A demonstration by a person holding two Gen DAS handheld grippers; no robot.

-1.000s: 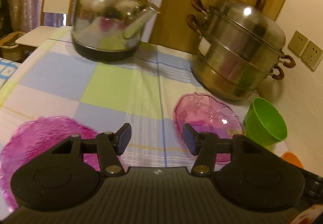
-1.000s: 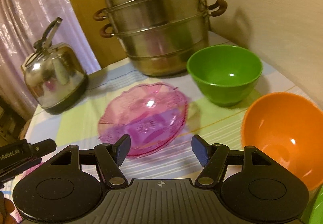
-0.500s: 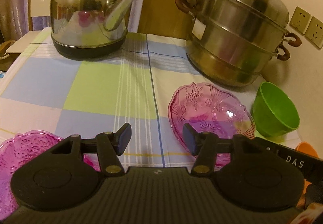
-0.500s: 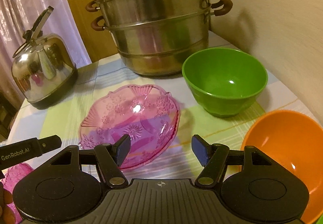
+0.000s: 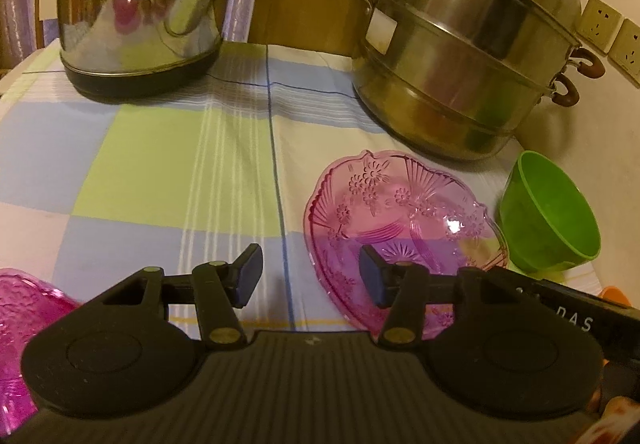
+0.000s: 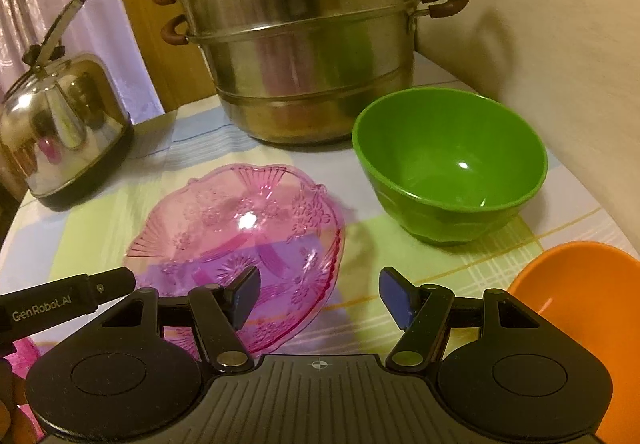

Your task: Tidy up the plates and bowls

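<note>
While both claws, left (image 5: 310,280) and right (image 6: 318,294), hang spread and empty, the pink plate (image 6: 240,240) lies on the surface (image 5: 168,164) beside the green bowl (image 6: 450,164).

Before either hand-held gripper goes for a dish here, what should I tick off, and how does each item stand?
1. Right hand-held gripper open and empty: ok.
2. Left hand-held gripper open and empty: ok.
3. Pale pink patterned glass plate lying flat on the checked tablecloth, nothing on it: ok.
4. Green plastic bowl upright, empty, apart from the plate: ok.
5. Orange plastic bowl fully in view: not ok, cut off by the frame edge.
6. Darker magenta glass plate state: cannot tell, mostly hidden behind the left gripper body.
</note>
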